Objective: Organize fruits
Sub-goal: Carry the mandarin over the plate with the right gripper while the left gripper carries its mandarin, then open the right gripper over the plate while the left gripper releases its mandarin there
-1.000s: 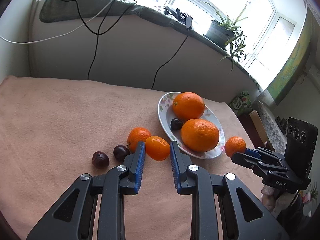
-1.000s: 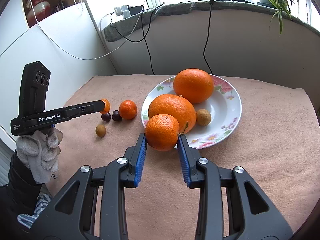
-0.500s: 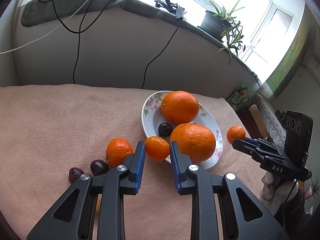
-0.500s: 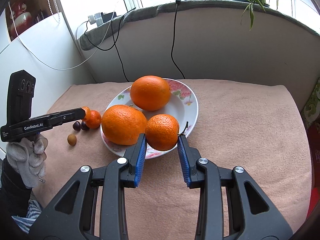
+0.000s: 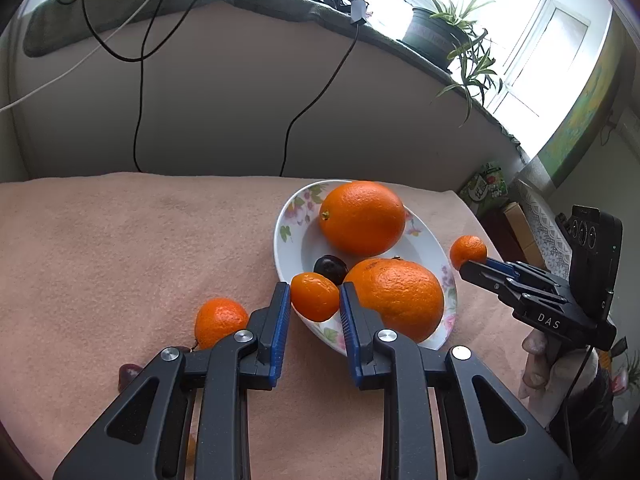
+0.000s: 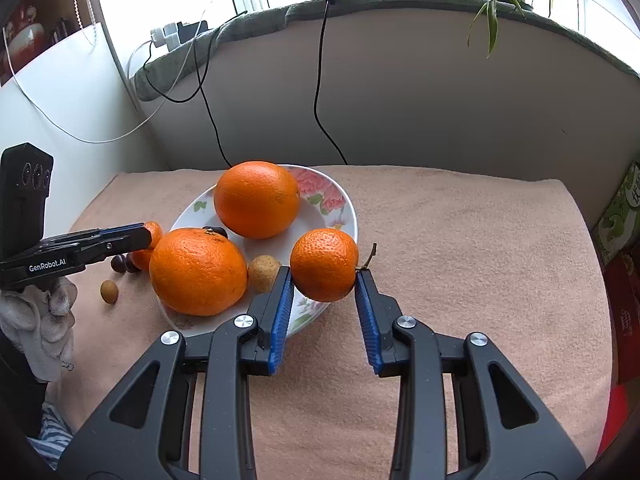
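A flowered white plate point(image 5: 292, 236) point(image 6: 340, 208) sits on the pink cloth and holds two large oranges point(image 5: 362, 217) point(image 5: 396, 298), a dark cherry point(image 5: 330, 268) and a small brown fruit point(image 6: 264, 273). My left gripper point(image 5: 314, 298) is shut on a small tangerine point(image 5: 315, 296) above the plate's near rim. My right gripper point(image 6: 323, 274) is shut on a stemmed tangerine point(image 6: 324, 264) over the plate's right edge; it also shows in the left wrist view point(image 5: 468, 252).
Another tangerine point(image 5: 220, 320) and dark cherries point(image 6: 122, 264) lie on the cloth left of the plate, with a small brown fruit point(image 6: 109, 291). A wall with hanging cables stands behind. Potted plants point(image 5: 440, 36) sit on the sill. Boxes point(image 6: 620, 208) stand off the right edge.
Both grippers have carried their tangerines toward the plate: the left one from beside the loose fruit to the near rim, the right one across to the plate's right edge.
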The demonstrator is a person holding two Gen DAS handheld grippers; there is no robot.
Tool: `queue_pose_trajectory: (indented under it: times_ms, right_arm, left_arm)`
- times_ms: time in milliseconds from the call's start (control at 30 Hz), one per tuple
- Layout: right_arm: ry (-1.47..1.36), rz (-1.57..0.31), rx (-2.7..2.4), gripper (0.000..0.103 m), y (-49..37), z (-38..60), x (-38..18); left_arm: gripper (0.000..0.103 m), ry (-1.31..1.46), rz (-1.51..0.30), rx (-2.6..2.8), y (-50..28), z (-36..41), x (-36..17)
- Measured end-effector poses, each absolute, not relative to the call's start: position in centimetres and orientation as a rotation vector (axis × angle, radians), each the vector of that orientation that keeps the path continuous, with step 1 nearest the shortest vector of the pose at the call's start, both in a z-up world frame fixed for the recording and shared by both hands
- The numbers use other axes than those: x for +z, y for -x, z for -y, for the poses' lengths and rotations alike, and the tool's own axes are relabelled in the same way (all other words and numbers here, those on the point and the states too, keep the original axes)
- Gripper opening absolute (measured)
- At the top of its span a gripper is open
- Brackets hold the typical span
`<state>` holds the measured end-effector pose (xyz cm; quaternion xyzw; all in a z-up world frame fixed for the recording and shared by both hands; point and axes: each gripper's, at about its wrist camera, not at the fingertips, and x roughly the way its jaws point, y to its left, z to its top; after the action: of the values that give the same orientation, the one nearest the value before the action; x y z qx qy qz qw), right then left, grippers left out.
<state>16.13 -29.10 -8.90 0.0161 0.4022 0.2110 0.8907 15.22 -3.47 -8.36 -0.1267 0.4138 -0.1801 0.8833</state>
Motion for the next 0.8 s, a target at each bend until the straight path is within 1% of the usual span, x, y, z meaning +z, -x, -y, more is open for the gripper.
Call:
queue_pose_trajectory:
  times_ms: [733,767,800]
  right_arm:
    - [0.01,-0.829,0.452,0.034,-17.1,27.6,-8.8]
    - [0.011,-0.826,0.453,0.036,-17.1,27.5,-8.8]
    - [0.015,-0.82,0.452,0.038,-17.1,27.5,-8.7]
  left_arm:
    - [0.025,0.227,-0.863,-0.364,-16.1,4.1,-8.4]
    - [0.026,0.226,-0.862,-0.363,-16.1,4.1,-8.4]
    - [0.031,0.227,-0.86,-0.364,-16.1,4.1,-8.3]
